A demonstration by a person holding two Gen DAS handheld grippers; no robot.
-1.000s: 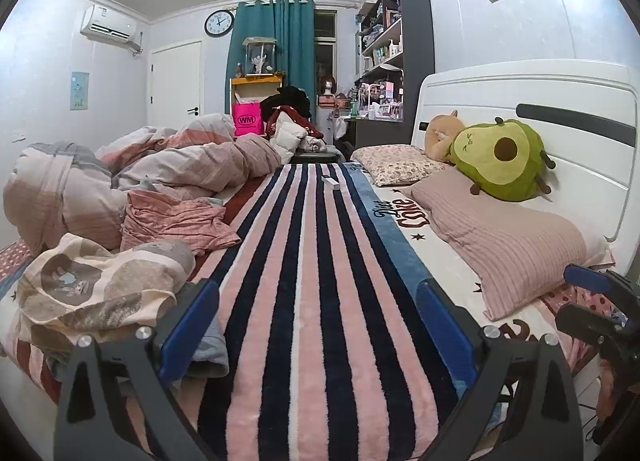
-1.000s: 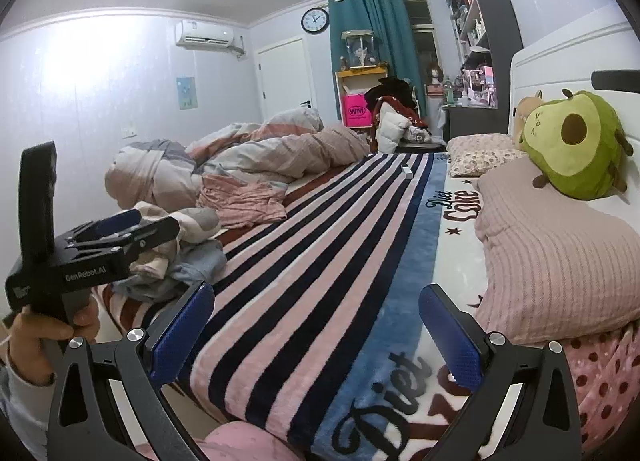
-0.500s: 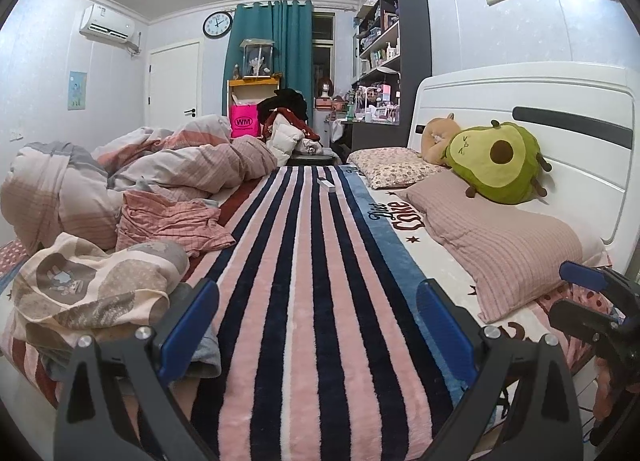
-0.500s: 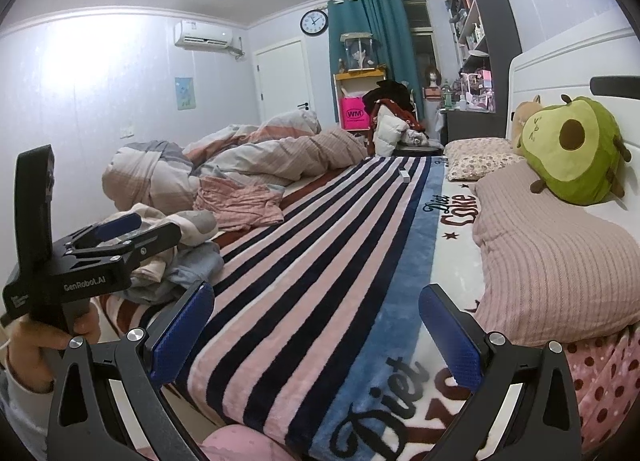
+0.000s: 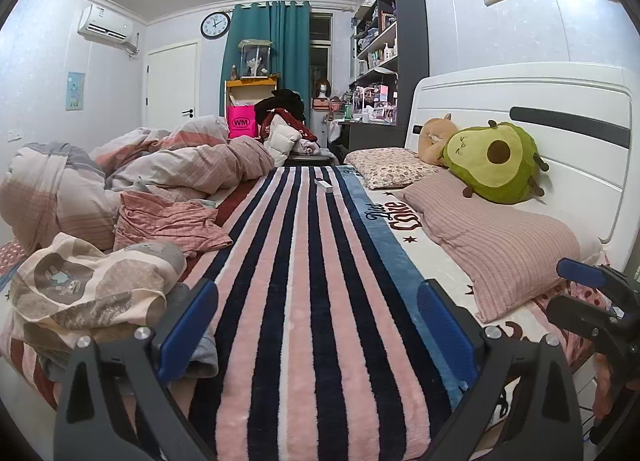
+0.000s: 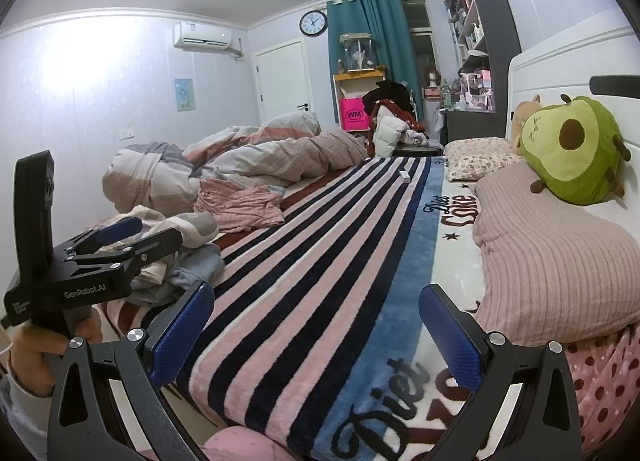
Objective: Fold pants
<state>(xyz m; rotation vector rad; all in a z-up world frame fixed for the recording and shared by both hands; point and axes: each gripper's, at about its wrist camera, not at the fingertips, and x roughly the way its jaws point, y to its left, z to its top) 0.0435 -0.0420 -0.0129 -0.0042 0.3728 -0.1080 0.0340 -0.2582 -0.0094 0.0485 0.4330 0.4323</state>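
Both hand-held grippers hover released over the foot of the bed, nothing grasped.

My left hand-held gripper (image 5: 316,325) has its blue pads wide apart above the striped blanket (image 5: 304,301), and my right hand-held gripper (image 6: 316,333) is spread the same way over the blanket's blue edge, further toward the pillow (image 6: 552,261) side. In the right view I see the left one from the side, held in a hand (image 6: 36,353), and its fingers are parted there too. The clothes lie in a heap (image 5: 92,293) on the bed's left side, just beside my left gripper's left finger; I cannot tell which piece is the pants. A pink striped garment (image 5: 168,221) lies further up, against the bunched duvet (image 5: 160,165). An avocado plush (image 5: 496,161) sits by the headboard (image 5: 560,93).
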